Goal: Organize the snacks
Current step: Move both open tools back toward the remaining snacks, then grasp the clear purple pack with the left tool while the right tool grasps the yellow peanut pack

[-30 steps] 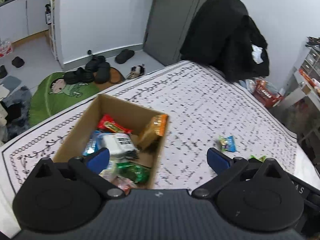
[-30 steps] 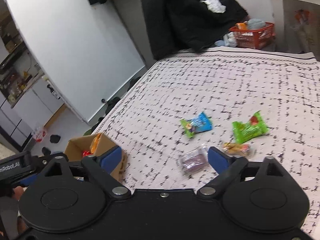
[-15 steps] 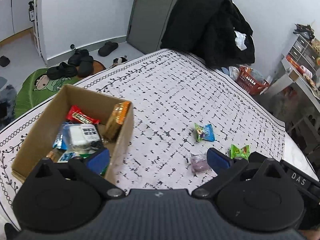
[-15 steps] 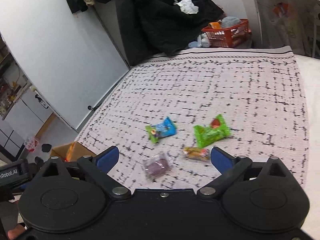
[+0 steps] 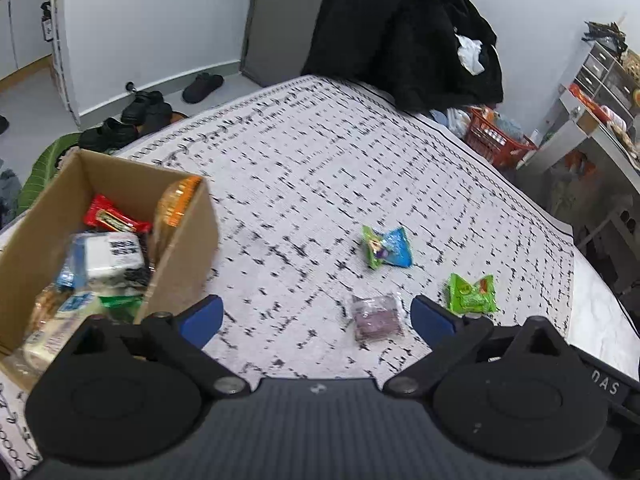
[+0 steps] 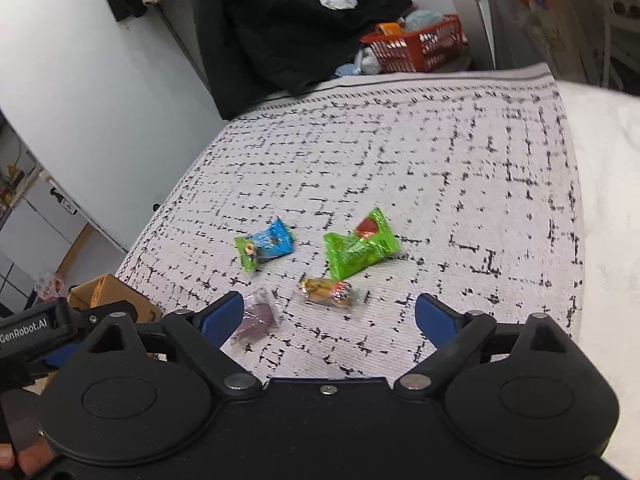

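Observation:
An open cardboard box (image 5: 182, 252) at the left holds several wrapped snacks. On the patterned cloth lie a blue-and-green packet (image 5: 386, 247) (image 6: 266, 244), a green packet (image 5: 472, 294) (image 6: 360, 246), a purple packet (image 5: 376, 317) (image 6: 258, 316) and a clear brown packet (image 6: 328, 292). My left gripper (image 5: 316, 320) hangs open above the cloth just right of the box, and the purple packet lies ahead near its right finger. My right gripper (image 6: 330, 316) stands wide with its jaws closing slightly. The brown packet lies ahead between its fingers, untouched.
A black coat (image 5: 400, 28) hangs over a chair past the table's far edge, with an orange basket (image 6: 416, 46) beside it. Shoes (image 5: 140, 114) lie on the floor at the left. Bare white tabletop (image 6: 608, 200) runs along the cloth's right side.
Both grippers have moved right and lower toward the loose packets, which now look nearer. The box has slid to the left edge of the left wrist view.

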The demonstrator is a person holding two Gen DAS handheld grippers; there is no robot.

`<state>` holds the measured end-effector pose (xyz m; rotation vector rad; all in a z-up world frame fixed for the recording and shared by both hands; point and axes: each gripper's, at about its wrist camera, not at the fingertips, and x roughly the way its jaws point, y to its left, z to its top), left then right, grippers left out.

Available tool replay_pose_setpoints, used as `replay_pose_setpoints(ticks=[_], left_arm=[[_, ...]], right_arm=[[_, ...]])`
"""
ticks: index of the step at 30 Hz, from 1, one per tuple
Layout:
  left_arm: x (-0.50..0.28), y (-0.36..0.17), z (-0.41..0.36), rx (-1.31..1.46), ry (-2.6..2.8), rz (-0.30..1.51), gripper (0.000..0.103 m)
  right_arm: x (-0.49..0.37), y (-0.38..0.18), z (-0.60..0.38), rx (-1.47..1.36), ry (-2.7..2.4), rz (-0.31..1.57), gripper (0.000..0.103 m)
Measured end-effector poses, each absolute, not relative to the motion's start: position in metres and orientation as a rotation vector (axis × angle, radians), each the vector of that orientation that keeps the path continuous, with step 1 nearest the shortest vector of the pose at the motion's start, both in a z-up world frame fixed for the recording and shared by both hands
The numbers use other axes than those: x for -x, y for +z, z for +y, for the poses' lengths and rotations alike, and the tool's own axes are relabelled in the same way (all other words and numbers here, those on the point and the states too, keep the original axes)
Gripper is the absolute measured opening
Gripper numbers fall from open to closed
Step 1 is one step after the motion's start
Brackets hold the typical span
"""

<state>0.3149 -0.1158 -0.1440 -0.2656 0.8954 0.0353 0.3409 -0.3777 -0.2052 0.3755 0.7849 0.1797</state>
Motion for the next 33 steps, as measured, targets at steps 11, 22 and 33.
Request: replay_pose_setpoints(ticks=[11, 22, 33], left_arm=[[-0.337, -0.175, -0.144, 0.263, -0.010, 0.941, 0.084], [-0.362, -0.209, -0.165, 0.277, -0.035, 0.998, 0.068], [-0.384, -0.235, -0.172, 0.284, -0.017, 1.045, 0.067]], right_arm=[[-0.353, -0.225, -0.384, -0.412, 0.187, 0.820, 0.077], [-0.371, -0.241, -0.376, -0.370, 0.197, 0.854, 0.072], [-0.387, -0.253, -0.361, -0.270, 0.182, 0.856, 0.070]])
